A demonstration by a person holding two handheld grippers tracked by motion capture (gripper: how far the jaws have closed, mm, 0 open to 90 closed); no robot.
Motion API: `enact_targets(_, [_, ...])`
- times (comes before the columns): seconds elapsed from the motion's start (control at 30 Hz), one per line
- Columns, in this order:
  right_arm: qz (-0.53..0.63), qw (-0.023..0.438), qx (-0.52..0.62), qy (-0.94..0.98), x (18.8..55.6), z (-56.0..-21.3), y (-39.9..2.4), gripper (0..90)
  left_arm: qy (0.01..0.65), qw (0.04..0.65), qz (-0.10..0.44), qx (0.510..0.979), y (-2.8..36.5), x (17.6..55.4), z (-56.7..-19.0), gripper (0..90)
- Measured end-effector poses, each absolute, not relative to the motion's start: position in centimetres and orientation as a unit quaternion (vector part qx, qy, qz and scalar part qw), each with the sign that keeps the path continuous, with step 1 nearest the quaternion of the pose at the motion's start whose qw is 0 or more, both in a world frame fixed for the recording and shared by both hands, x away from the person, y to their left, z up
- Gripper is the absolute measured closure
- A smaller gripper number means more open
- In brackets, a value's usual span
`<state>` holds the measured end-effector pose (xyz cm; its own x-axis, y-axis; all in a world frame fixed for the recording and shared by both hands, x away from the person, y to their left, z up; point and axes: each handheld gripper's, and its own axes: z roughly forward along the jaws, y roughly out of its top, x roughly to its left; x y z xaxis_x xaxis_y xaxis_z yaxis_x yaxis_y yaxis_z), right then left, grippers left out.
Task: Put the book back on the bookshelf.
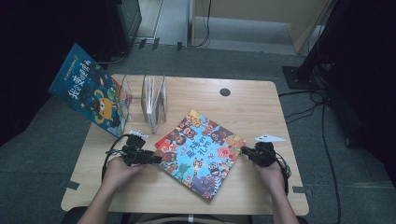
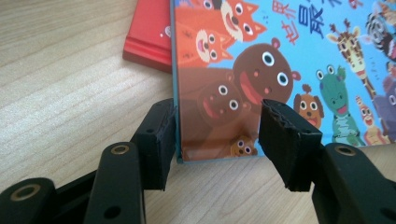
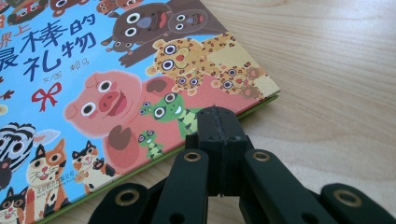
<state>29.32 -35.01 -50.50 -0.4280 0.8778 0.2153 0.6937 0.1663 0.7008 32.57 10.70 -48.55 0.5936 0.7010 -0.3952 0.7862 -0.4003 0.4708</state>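
A colourful animal picture book lies flat and turned at an angle in the middle of the wooden table, on top of a red book. My left gripper is at its left corner. In the left gripper view the gripper stands open, with the picture book's corner between the jaws, the left jaw against its edge and the red book beyond. My right gripper is at the book's right corner. In the right gripper view that gripper is shut and empty, its tip at the book's green-edged side.
A clear acrylic book stand holding thin white books stands at the back left. Another picture book leans out over the table's left edge beside it. A black round grommet sits near the far edge. Cables run along the floor on the right.
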Motion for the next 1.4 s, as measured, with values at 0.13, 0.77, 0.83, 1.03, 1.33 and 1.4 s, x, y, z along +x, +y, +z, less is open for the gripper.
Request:
enact_targets(0.13, [0.38,0.124,0.517,0.757,29.6,-50.5,-35.0,90.0,0.453,0.328,-0.056,0.827,11.1,33.0,-48.3,46.6])
enact_targets(0.77, [0.371,0.142,0.513,0.761,29.6,-50.5,-34.4,90.0,0.448,0.323,-0.06,0.832,9.8,33.3,-48.7,47.2])
enact_targets(0.83, [0.371,0.141,0.514,0.76,29.6,-50.5,-34.4,90.0,0.451,0.323,-0.061,0.83,9.8,33.3,-48.7,47.5])
enact_targets(1.03, [0.37,0.139,0.507,0.766,30.3,-50.4,-34.5,89.7,0.453,0.321,-0.07,0.829,9.9,32.6,-48.7,47.2])
enact_targets(1.33, [0.367,0.132,0.494,0.777,31.3,-50.3,-34.5,89.1,0.455,0.32,-0.08,0.827,10.0,31.7,-48.7,47.5])
enact_targets(1.4, [0.369,0.129,0.496,0.776,31.6,-50.3,-34.5,89.3,0.455,0.32,-0.079,0.827,9.9,31.5,-48.7,47.4])
